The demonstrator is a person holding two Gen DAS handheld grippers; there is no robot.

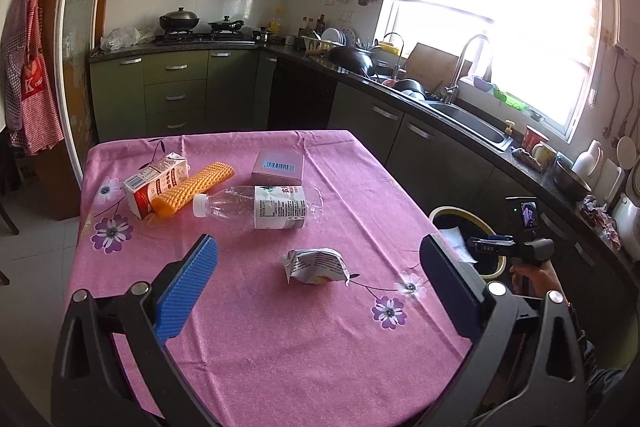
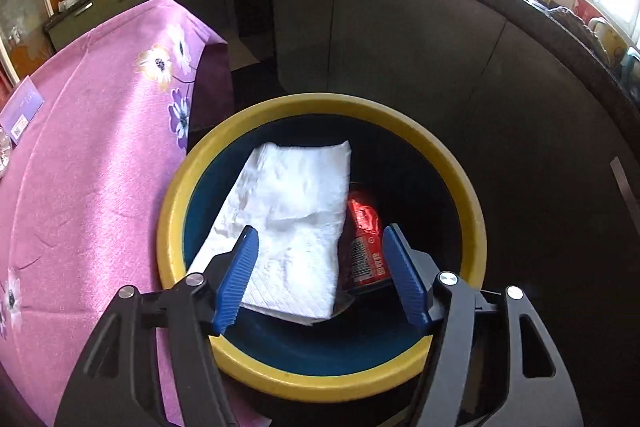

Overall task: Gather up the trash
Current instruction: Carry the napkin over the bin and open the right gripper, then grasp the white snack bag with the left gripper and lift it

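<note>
On the pink tablecloth [image 1: 260,327] lie a crumpled silver wrapper [image 1: 316,265], a clear plastic bottle [image 1: 260,207] on its side, a red-and-white carton [image 1: 154,183], an orange corn cob [image 1: 192,189] and a small pink box [image 1: 279,167]. My left gripper [image 1: 316,255] is open and empty above the table, with the wrapper between its fingers. My right gripper [image 2: 318,239] is open and empty over the yellow-rimmed bin [image 2: 176,187], which holds a white tissue [image 2: 292,211] and a red wrapper [image 2: 364,239]. The bin [image 1: 490,223] stands beside the table's right edge.
Dark green kitchen cabinets [image 1: 176,95] and a counter with a sink [image 1: 476,123] run behind and to the right of the table. Pans sit on the stove [image 1: 200,35]. The pink box also shows at the left edge of the right wrist view [image 2: 22,105].
</note>
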